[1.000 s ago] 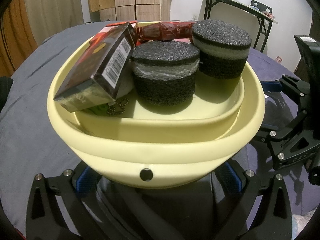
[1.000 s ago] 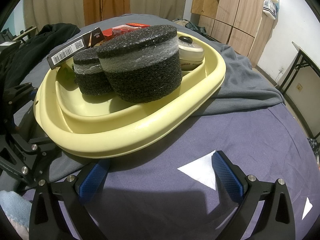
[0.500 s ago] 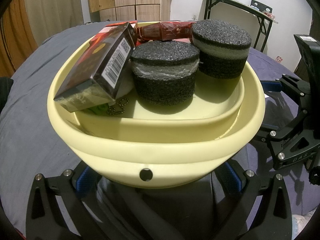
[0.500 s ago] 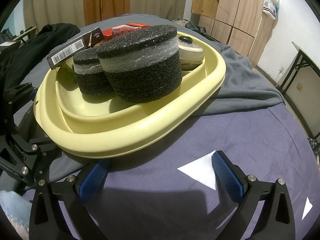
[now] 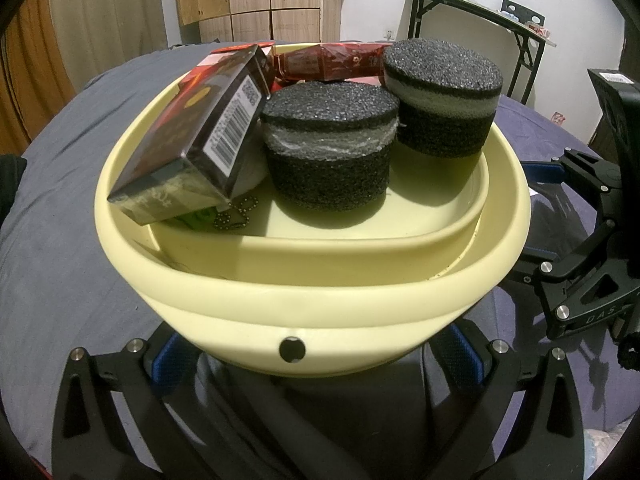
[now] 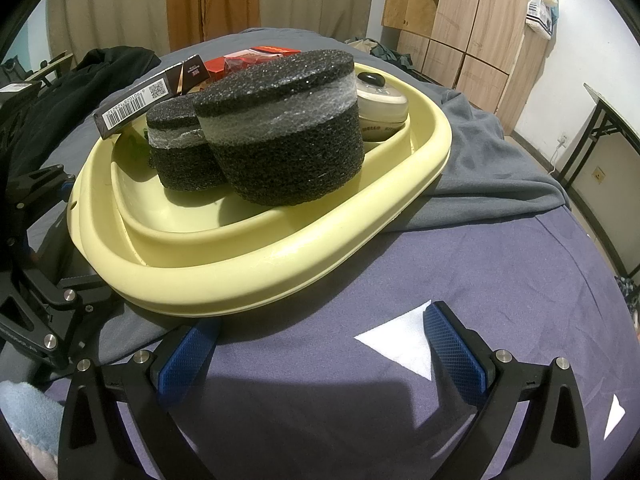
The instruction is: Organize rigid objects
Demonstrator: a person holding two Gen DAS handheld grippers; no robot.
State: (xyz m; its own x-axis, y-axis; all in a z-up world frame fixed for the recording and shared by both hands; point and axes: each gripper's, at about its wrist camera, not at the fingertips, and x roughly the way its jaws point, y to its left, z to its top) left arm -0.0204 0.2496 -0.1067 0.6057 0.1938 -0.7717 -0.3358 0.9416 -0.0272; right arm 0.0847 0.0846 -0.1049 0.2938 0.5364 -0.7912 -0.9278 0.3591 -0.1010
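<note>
Left wrist view: basin, pale yellow, fills the frame; its near wall covers the tips of the left tongs, so only the blue pads show, one at each side of the basin's base. The tongs stand wide apart and grip nothing; whether the pads touch the wall cannot be told. In the basin: near foam puck, far foam puck behind and to its right, dark box tilted on the left rim with its barcode face up. Print on the box end is unreadable. A bead chain and something green under the box are mostly hidden. A red pack lies at the far rim, cut off by the pucks. The right tongs' frame shows at the right edge, beside the basin.

Right wrist view: right tongs spread apart, empty, over the purple bed sheet. The basin lies just ahead and left of them, apart from both pads. The large puck hides much of the small puck. A cream lidded jar is half hidden behind the large puck; its lettering is illegible. A grey blanket lies beyond the basin.
</note>
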